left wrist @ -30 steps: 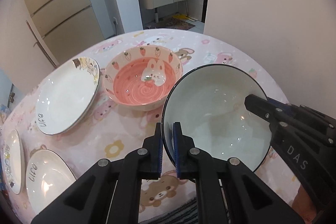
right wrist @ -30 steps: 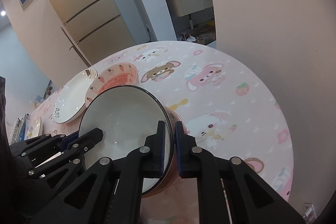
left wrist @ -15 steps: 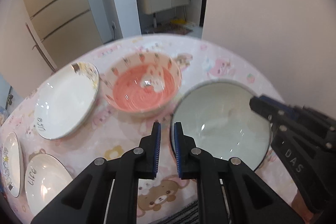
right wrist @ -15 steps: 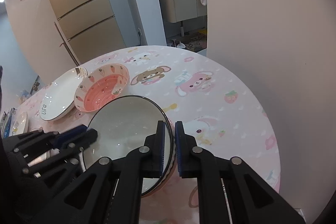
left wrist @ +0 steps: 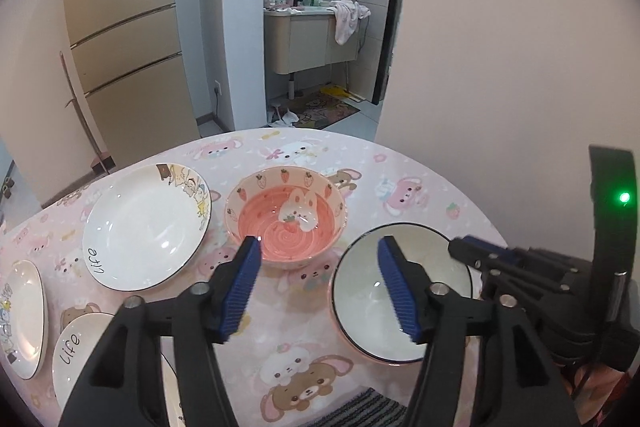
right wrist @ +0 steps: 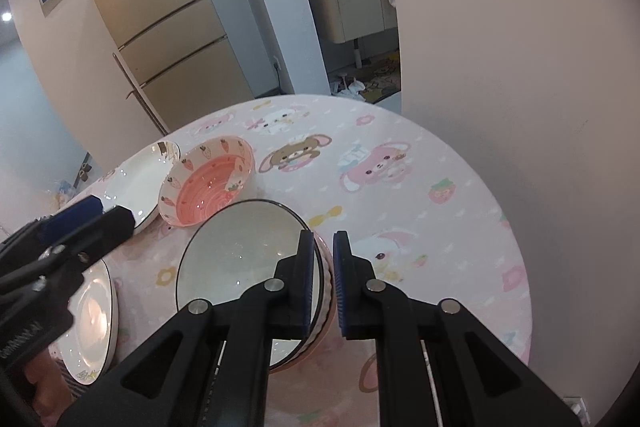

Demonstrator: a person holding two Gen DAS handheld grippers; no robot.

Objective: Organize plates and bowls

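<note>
A round table (left wrist: 420,163) covered with a pink cartoon-print cloth is seen from both wrist cameras. A white bowl (left wrist: 404,291) with a dark rim and a pink ribbed outside stands on the cloth near the table's front edge. Its right rim is clamped between the blue pads of the right gripper (right wrist: 324,279), whose jaws are closed on the bowl's wall, one pad inside and one outside. In the left wrist view the right gripper (left wrist: 480,255) is seen reaching over the bowl's far right rim.

The left gripper (left wrist: 320,287) is held above the table with its jaws opening wide; nothing is caught between them, only the cloth and the bowl's left rim being seen below the gap. The left gripper (right wrist: 86,219) is also seen at the left of the right wrist view, clear of the bowl.

Just behind the white bowl a pink bowl (left wrist: 286,217) with a rabbit and strawberries painted inside is standing. Beside it, to the left, a large white plate (left wrist: 146,227) marked "life" is lying. Two more plates are found at the left edge: a small plate (left wrist: 74,351) marked "life" and another plate (left wrist: 22,319) at the edge of the view.
</note>
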